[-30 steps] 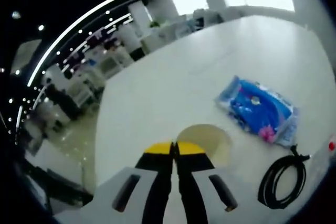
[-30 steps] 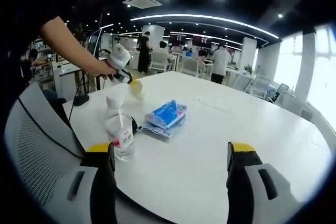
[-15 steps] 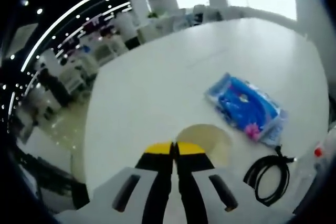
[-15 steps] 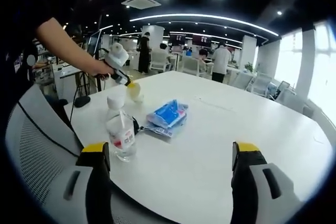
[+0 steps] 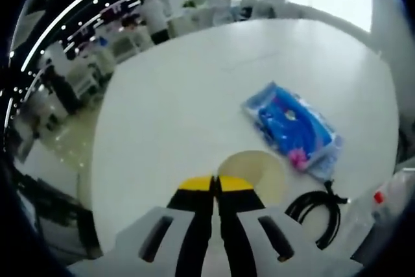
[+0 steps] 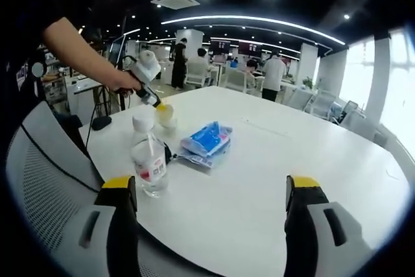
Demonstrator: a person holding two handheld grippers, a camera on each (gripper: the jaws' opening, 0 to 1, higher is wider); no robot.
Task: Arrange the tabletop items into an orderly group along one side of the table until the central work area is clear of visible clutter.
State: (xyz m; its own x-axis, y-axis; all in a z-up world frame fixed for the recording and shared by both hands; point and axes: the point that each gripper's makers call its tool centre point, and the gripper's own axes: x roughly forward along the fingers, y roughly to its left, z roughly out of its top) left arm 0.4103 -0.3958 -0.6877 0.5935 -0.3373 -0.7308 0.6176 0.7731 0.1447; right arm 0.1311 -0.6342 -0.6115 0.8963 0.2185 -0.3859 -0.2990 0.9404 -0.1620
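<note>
My left gripper is shut, its yellow tips pinching the rim of a pale yellow round roll just over the white table. In the right gripper view, a person's hand holds the left gripper with the roll behind a clear water bottle. A blue packet lies to the right of the roll, with a black cable coil nearer. My right gripper hangs open over the table's near edge, with nothing between its jaws. The blue packet lies ahead of it.
A grey mesh chair stands at the table's left corner in the right gripper view. Several people and desks fill the office behind. The bottle's red label shows at the right edge of the left gripper view. The table's far half is bare.
The left gripper, still shut on the roll, has dipped slightly towards the table behind the bottle. Its view has swung, so the packet and cable sit further left. The right gripper stays open.
</note>
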